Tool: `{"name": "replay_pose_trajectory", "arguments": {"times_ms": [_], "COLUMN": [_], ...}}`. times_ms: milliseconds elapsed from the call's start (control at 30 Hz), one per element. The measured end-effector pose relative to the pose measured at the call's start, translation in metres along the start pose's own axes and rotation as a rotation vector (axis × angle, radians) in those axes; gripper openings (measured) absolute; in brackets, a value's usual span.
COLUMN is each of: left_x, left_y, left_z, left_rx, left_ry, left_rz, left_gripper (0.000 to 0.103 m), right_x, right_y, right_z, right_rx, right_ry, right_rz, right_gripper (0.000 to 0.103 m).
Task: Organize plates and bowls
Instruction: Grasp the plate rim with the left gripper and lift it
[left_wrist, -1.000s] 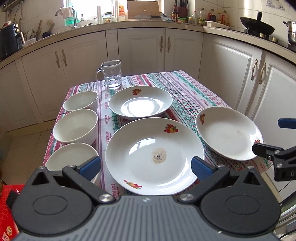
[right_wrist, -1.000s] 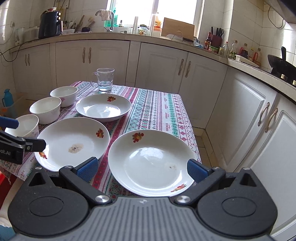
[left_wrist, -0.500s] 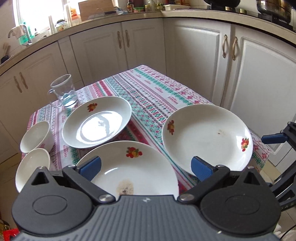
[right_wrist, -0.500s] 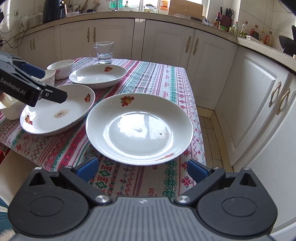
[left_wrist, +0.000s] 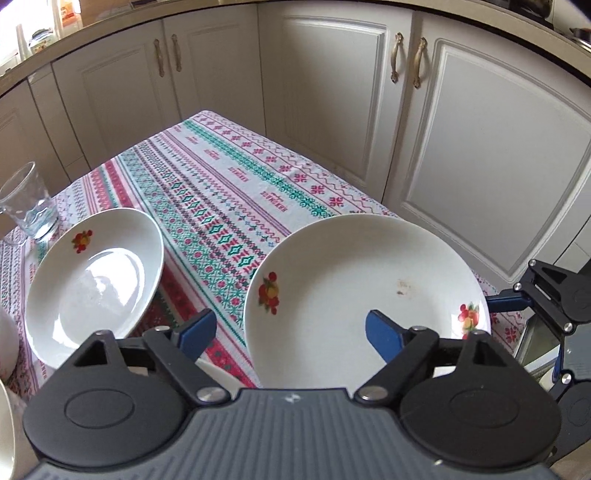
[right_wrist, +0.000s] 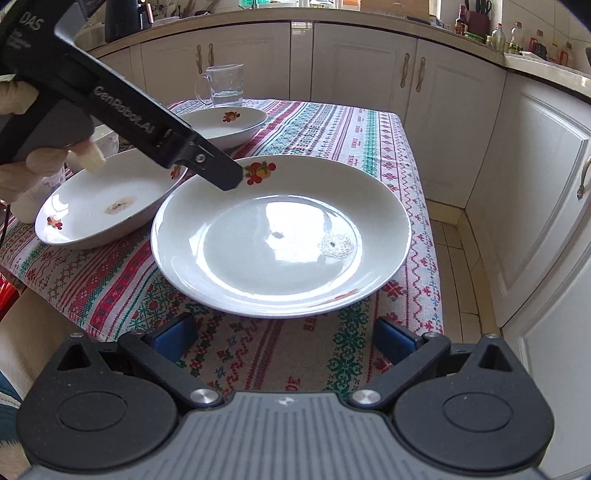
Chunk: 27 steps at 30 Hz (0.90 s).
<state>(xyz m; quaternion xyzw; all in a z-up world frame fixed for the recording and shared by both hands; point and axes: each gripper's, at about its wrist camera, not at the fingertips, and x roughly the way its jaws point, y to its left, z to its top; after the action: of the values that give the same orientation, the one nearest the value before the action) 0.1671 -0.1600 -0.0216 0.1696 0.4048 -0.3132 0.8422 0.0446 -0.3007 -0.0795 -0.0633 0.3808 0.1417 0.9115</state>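
Note:
A white plate with fruit prints (left_wrist: 354, 295) (right_wrist: 280, 236) lies at the table's near right corner. My left gripper (left_wrist: 288, 332) is open and hovers over its left rim; one blue pad (left_wrist: 384, 338) is above the plate. In the right wrist view the left gripper's finger (right_wrist: 218, 170) reaches over that rim. My right gripper (right_wrist: 280, 338) is open, just short of the plate's near edge. A stained plate (right_wrist: 107, 203) lies to the left, a third plate (left_wrist: 92, 280) (right_wrist: 225, 123) behind it. A bowl (right_wrist: 107, 142) is mostly hidden.
A glass mug with water (right_wrist: 223, 85) (left_wrist: 27, 206) stands at the table's far side. The patterned tablecloth (left_wrist: 229, 192) covers the table. White cabinets (left_wrist: 461, 147) stand close on the right and behind. The right gripper shows at the edge of the left wrist view (left_wrist: 546, 295).
Both grippers have moved in toward the near right plate. The left one swung right and now reaches over its rim; the right one came lower and closer to its near edge.

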Motion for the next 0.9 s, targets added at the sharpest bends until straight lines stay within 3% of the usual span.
{"name": "replay_pose_trajectory", "arguments": {"times_ms": [200, 333, 900], "left_x": [0.025, 0.039, 0.053], "left_y": [0.005, 0.012, 0.016], "left_z": [0.014, 0.020, 0.030], "left_rx": [0.042, 0.038, 0.076], "left_ry": [0.056, 0.106, 0.151], "left_rz": [-0.030, -0.076, -0.141], "left_gripper": [0.078, 0.063, 0.061], "right_x": [0.002, 0.005, 0.010], "right_y": [-0.003, -0.007, -0.012], "right_z": [0.001, 0.004, 0.008], "right_rx": [-0.056, -0.072, -0.088], "right_ry": [-0.025, -0.030, -0.048], "right_rz": [0.044, 0.067, 0.075], "right_gripper": [0.101, 0.101, 0.101]}}
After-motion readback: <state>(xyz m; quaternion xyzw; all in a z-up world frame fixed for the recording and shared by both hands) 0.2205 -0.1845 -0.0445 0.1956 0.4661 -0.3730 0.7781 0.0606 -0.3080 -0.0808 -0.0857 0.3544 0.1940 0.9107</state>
